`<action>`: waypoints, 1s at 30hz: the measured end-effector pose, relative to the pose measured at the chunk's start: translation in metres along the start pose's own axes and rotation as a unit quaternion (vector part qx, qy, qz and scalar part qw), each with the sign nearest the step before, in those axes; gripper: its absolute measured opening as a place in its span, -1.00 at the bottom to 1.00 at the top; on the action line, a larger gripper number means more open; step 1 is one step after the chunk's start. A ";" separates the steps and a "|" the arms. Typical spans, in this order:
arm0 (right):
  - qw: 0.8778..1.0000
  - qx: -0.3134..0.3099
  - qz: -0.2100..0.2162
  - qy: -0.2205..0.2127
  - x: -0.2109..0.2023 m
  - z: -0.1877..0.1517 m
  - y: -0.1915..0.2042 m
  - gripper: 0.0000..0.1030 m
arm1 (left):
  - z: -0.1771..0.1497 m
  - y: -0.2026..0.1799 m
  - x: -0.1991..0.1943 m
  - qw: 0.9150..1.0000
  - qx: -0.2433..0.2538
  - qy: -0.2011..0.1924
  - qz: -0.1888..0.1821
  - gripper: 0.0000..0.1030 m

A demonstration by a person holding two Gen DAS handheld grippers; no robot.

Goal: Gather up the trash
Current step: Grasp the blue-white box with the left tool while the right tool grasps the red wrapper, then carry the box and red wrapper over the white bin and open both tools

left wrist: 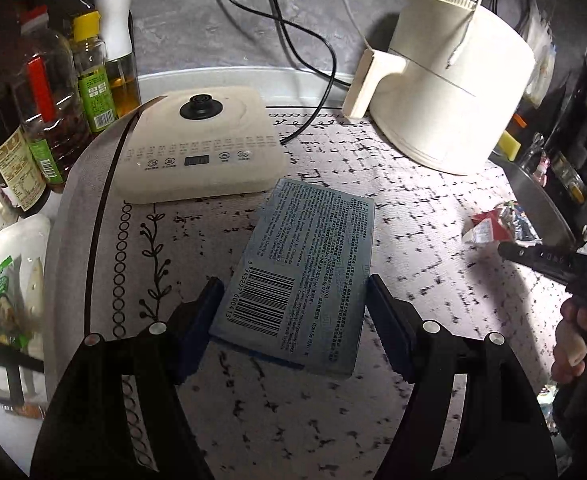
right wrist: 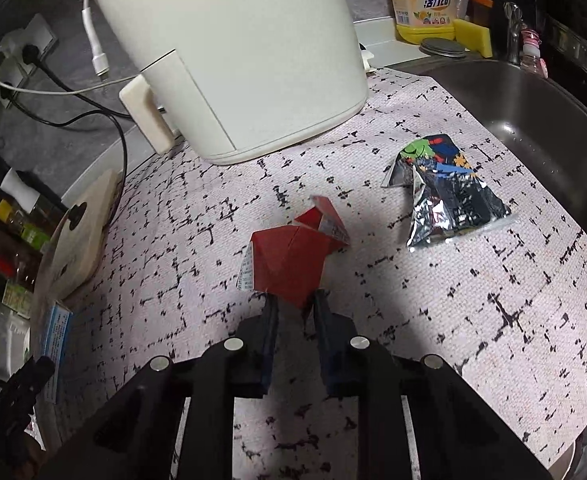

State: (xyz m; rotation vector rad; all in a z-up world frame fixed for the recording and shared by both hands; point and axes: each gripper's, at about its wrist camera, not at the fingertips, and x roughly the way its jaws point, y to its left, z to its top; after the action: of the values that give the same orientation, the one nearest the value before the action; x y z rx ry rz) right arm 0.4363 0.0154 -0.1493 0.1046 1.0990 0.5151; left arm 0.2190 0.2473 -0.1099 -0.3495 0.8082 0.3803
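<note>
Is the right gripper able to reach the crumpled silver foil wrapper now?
Probably not directly: the right gripper is shut on the red folded carton. The crumpled silver foil wrapper lies apart on open mat, nothing blocking it.

Flat blue-grey box point(left wrist: 301, 268), printed face up with fine text and a barcode at its near left corner, lying tilted on the patterned mat. Crumpled red carton point(right wrist: 289, 258), folded flaps with white printed edges, resting near the mat's middle, its near corner pinched. Torn foil wrapper point(right wrist: 445, 196), silver inside, dark colourful print outside, lying crinkled and flattened, apart from the carton, near the mat's right edge.
</note>
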 end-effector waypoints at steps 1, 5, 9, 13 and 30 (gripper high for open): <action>1.000 -0.002 0.002 0.000 -0.003 -0.003 -0.001 -0.64 | -0.002 -0.005 -0.004 1.000 0.001 -0.002 -0.001 0.40; 1.000 -0.002 0.006 -0.002 -0.019 -0.016 -0.012 -0.64 | -0.010 -0.020 -0.014 1.000 0.008 -0.006 -0.002 0.41; 1.000 0.000 0.007 -0.001 -0.034 -0.029 -0.030 -0.64 | -0.022 -0.034 -0.026 1.000 0.002 -0.015 -0.004 0.41; 1.000 0.002 0.010 0.000 -0.047 -0.040 -0.047 -0.64 | -0.036 -0.048 -0.035 1.000 -0.004 -0.019 -0.008 0.41; 0.998 0.021 0.034 -0.043 -0.142 -0.084 -0.109 -0.64 | -0.061 -0.147 -0.051 0.996 0.046 -0.015 -0.078 0.41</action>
State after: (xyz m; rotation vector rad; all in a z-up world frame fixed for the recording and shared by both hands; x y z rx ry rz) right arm 0.3511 -0.1582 -0.1078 0.1998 1.0252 0.5440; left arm 0.2159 0.0816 -0.0876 -0.3176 0.7603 0.2014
